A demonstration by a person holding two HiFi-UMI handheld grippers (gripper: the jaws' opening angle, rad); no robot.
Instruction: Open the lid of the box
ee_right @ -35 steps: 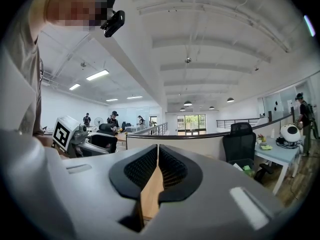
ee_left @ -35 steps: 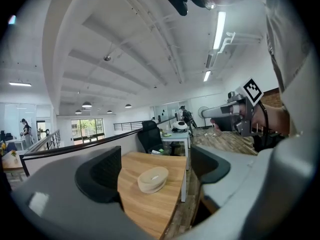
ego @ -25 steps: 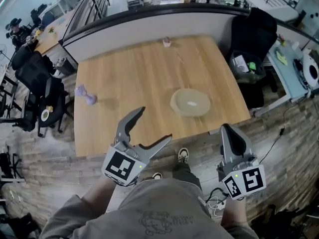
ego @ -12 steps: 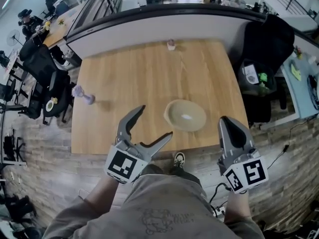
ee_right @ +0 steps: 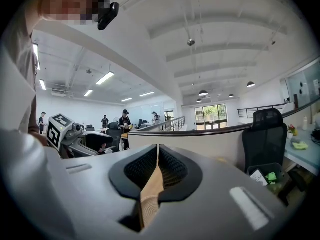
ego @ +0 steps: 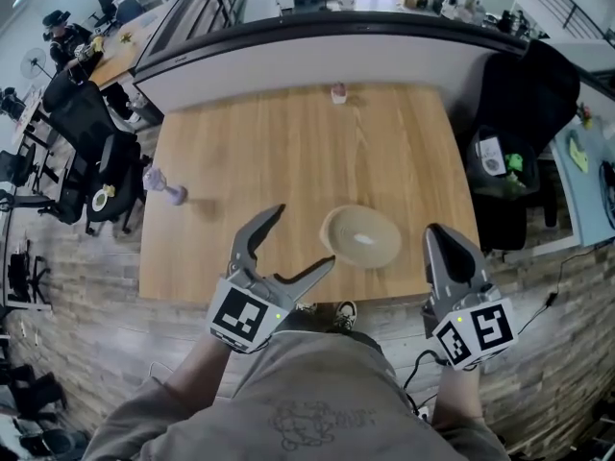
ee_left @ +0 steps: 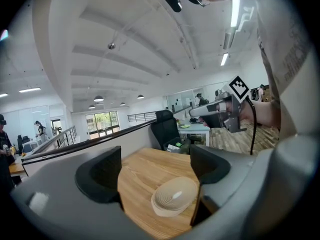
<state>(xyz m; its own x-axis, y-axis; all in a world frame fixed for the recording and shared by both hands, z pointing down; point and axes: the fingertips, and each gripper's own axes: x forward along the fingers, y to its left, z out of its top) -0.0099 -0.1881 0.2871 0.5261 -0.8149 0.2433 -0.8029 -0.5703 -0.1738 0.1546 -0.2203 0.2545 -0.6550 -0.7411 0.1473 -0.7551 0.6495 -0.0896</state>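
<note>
The box [ego: 362,236] is round, beige and shallow, with its ridged lid on. It sits on the wooden table [ego: 279,152] close to the front edge. My left gripper [ego: 305,235] hovers over the table's front edge just left of the box, jaws wide open and empty. In the left gripper view the box [ee_left: 172,196] lies low between the open jaws [ee_left: 155,169], farther ahead and untouched. My right gripper [ego: 442,238] is held off the table's front right corner, right of the box, jaws shut with nothing between them [ee_right: 158,169].
A small purple dumbbell-shaped object [ego: 163,185] lies near the table's left edge. A small pink item [ego: 337,93] stands at the far edge, by the curved partition [ego: 288,51]. Black office chairs [ego: 91,157] stand left of the table; a black chair and bin [ego: 509,152] stand to the right.
The table and box have drawn nearer to both grippers as the person came up to the table. Both grippers keep the same pose, the left open and the right shut.
</note>
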